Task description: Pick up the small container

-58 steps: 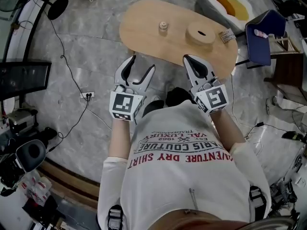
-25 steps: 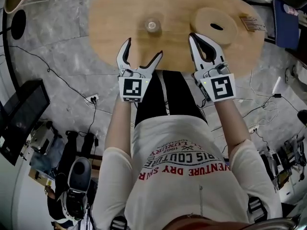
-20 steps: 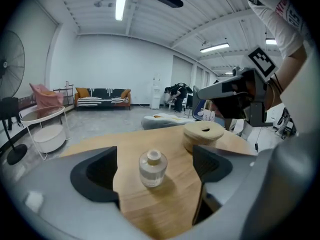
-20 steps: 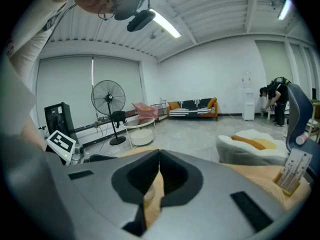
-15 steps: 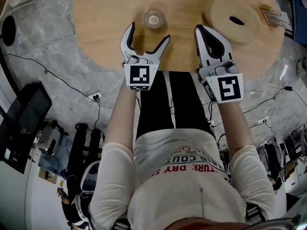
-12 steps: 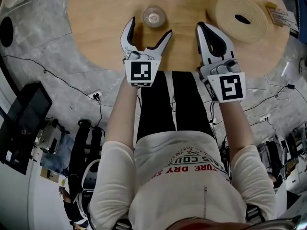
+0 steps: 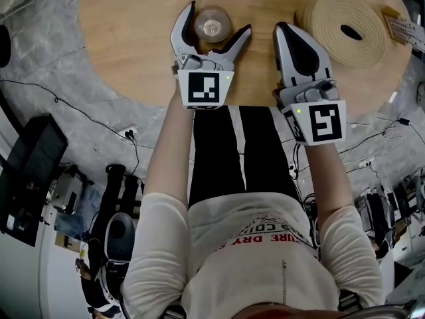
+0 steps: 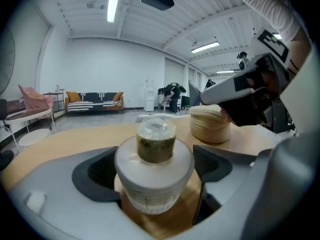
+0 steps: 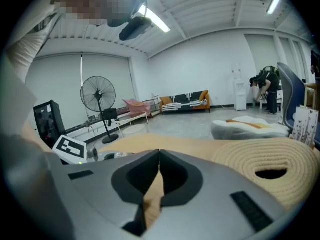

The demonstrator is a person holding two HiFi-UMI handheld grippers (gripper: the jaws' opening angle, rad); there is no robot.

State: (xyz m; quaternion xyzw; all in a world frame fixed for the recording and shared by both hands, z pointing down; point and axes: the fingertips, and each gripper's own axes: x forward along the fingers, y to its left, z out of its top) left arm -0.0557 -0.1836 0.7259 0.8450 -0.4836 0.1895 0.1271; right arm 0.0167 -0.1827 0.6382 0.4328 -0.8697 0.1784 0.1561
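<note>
Held the left hand-held gripper (image 7: 220, 16) low over the wooden bench (image 7: 126, 52), jaws spread wide. Had the container (image 7: 212, 24) standing upright on the bench between those jaws, not clamped. Showed, in the left gripper view, as a pale jar with a dark neck and a clear knob on top, set between the two dark pads (image 8: 97, 171): the right one clear of it, the left one close beside, contact not certain.

Held the right hand-held gripper (image 7: 287, 32) alongside, to the right, also over the bench, jaws pressed together on nothing, with only bare wood visible beneath the tips in the right gripper view.

Had a coiled mat (image 7: 350, 30) lying flat on the bench ahead and to the right of that gripper, well apart from the container.
</note>
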